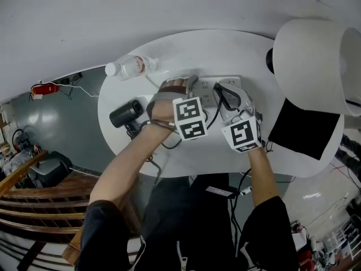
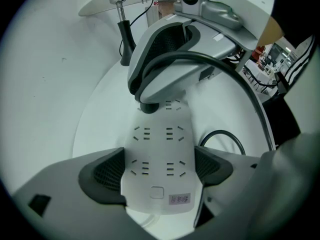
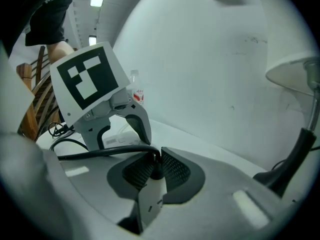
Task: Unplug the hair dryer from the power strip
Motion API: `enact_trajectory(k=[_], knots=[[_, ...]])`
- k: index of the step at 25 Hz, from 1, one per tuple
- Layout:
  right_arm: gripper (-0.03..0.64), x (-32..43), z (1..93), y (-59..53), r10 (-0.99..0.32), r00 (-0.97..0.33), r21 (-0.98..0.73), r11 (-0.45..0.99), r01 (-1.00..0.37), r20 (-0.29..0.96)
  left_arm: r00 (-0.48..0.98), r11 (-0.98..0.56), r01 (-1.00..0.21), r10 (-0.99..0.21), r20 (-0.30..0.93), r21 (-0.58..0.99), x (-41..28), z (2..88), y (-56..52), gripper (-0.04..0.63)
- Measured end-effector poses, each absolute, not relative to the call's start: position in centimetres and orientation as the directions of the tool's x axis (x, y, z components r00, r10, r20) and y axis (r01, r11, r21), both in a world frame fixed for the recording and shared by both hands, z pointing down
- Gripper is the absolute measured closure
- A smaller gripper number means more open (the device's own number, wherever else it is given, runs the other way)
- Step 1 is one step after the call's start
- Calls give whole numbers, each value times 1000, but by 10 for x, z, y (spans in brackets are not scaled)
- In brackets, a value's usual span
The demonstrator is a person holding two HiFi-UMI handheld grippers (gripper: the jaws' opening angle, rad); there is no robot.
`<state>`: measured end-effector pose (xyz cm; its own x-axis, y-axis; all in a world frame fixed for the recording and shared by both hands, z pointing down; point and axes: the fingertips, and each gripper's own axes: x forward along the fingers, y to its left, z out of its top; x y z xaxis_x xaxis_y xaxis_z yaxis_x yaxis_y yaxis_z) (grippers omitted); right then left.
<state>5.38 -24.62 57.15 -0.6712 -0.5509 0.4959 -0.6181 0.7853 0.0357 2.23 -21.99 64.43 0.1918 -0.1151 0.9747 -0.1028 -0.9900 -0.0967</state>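
Note:
A white power strip (image 1: 225, 86) lies on the round white table (image 1: 186, 47). My left gripper (image 2: 159, 160) straddles the switch end of the strip (image 2: 160, 154), and its pads press both long sides. My right gripper (image 3: 156, 166) is shut on a black plug (image 3: 156, 173) seated in the strip's far end. The plug's black cable (image 3: 100, 153) arcs away to the left. In the left gripper view the right gripper (image 2: 148, 100) stands over that plug (image 2: 147, 107). The black hair dryer (image 1: 127, 113) lies at the table's left edge.
A plastic water bottle (image 1: 132, 66) lies at the table's far left. A large white lampshade (image 1: 313, 61) overhangs the right side, with a black panel (image 1: 304, 130) below it. The lamp's dark stem (image 3: 295, 154) stands close on the right. A wall runs behind the table.

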Motion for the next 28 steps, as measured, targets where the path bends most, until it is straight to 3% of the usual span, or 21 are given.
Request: enact_trajectory(k=[28], knots=[[577, 61, 568, -242, -575, -642, -16, 739, -674, 507, 116, -994, -37, -111, 987, -107, 27, 648, -218, 189]])
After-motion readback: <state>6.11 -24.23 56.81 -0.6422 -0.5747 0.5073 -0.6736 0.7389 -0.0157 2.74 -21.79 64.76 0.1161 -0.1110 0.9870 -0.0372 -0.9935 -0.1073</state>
